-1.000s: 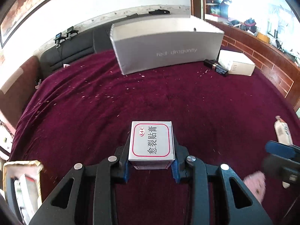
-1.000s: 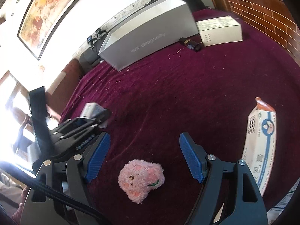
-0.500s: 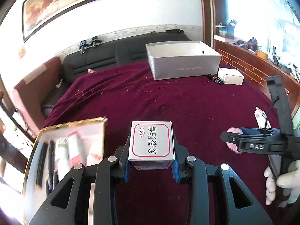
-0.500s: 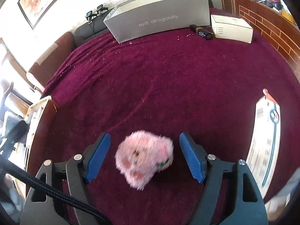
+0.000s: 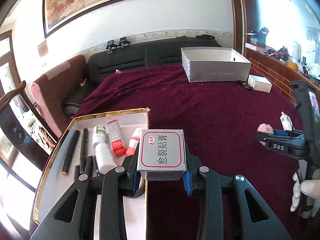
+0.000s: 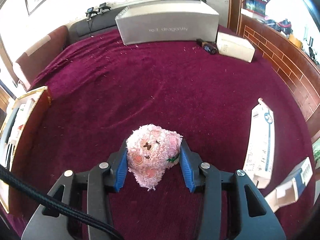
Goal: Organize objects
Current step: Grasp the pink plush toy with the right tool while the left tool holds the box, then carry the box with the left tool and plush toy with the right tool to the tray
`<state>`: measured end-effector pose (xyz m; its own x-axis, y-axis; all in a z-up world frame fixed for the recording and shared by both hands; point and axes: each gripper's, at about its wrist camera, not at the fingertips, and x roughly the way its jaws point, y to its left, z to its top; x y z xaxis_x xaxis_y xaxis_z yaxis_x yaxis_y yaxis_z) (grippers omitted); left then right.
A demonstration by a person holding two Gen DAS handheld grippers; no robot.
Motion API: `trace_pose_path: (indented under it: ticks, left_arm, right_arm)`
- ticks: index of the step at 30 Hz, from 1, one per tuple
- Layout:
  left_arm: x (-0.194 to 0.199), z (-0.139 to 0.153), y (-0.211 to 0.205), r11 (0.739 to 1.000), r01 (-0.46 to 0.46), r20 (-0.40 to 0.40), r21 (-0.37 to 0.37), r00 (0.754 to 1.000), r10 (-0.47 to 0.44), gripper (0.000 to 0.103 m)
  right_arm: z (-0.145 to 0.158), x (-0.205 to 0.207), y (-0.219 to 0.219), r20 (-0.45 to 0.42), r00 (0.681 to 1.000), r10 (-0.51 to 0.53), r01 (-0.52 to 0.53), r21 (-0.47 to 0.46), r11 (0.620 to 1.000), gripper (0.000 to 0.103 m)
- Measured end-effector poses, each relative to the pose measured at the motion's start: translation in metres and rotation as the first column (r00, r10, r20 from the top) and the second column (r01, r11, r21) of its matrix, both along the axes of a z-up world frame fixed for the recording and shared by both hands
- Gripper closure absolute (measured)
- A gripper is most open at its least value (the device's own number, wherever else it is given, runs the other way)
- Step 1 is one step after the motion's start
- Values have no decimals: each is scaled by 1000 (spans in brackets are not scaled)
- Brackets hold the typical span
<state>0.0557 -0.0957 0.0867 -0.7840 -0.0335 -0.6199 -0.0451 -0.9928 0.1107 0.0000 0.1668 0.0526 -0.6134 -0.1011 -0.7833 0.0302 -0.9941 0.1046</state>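
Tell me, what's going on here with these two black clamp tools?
A person is tidying things on a maroon cloth. The left gripper holds a small grey printed carton beside an open gold-rimmed tray of pens and bottles. The right gripper is closing around a fluffy pink plush toy.

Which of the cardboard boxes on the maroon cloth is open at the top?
The big grey box printed "red dragonfly" at the far edge: the left wrist view shows its hollow white inside. The small white carton beside it is closed and lies flat.
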Motion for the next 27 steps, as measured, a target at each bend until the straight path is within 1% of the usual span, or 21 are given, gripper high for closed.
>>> trace_pose_path:
  ticks: [4, 12, 19, 24, 27]
  left_arm:
    - [11, 0, -6, 1000, -14, -12, 1, 1000, 14, 73]
    - [25, -3, -25, 999, -40, -14, 30, 999, 40, 73]
    - [32, -10, -59, 993, -98, 0, 68, 995, 99, 73]
    - [34, -16, -84, 987, -133, 11, 90, 991, 132, 73]
    - [35, -20, -99, 983, -152, 18, 101, 988, 151, 73]
  right_arm:
    - [15, 14, -5, -25, 999, 20, -20, -13, 1000, 58]
    - [29, 33, -33, -41, 996, 79, -80, -34, 996, 58]
    - [42, 40, -82, -51, 982, 180, -182, -45, 982, 57]
    - [45, 43, -123, -44, 966, 257, -259, -54, 964, 57]
    - [47, 47, -151, -46, 953, 300, -302, -36, 953, 57]
